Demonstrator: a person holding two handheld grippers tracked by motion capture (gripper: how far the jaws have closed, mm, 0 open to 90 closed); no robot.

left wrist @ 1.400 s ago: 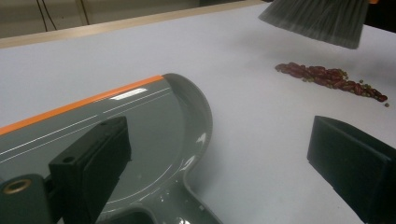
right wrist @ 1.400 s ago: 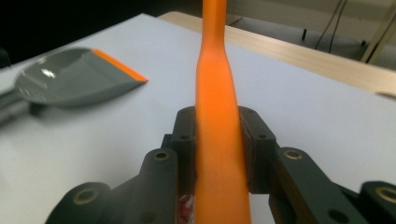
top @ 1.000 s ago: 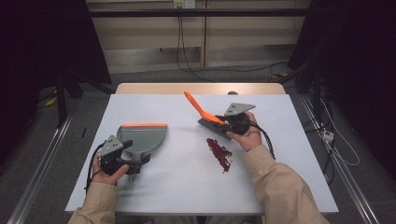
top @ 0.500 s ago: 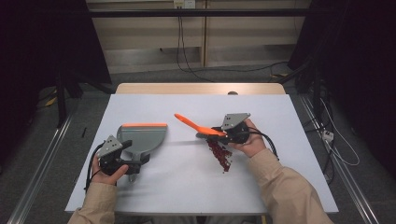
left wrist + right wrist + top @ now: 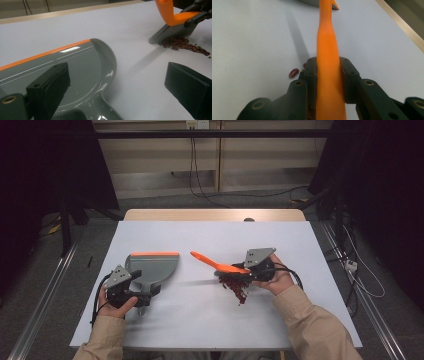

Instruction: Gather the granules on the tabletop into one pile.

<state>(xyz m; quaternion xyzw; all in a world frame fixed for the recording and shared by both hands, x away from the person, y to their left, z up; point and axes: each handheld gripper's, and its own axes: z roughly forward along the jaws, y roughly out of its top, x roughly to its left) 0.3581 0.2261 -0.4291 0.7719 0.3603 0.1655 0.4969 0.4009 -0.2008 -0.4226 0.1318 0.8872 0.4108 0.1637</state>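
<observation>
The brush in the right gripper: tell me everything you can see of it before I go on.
The brush has a glossy orange handle, plastic by the look, that narrows and then flares toward its free end, with grey bristles below its head. The right gripper is shut on the handle, one black jaw against each side. In the high view the handle slants up and to the left, toward the dustpan. The bristle tips rest on the white table at the near edge of a pile of red beans.

No lettering, label, brand, number or sign can be read on anything in these views; every surface is plain or too small and blurred to read.
</observation>
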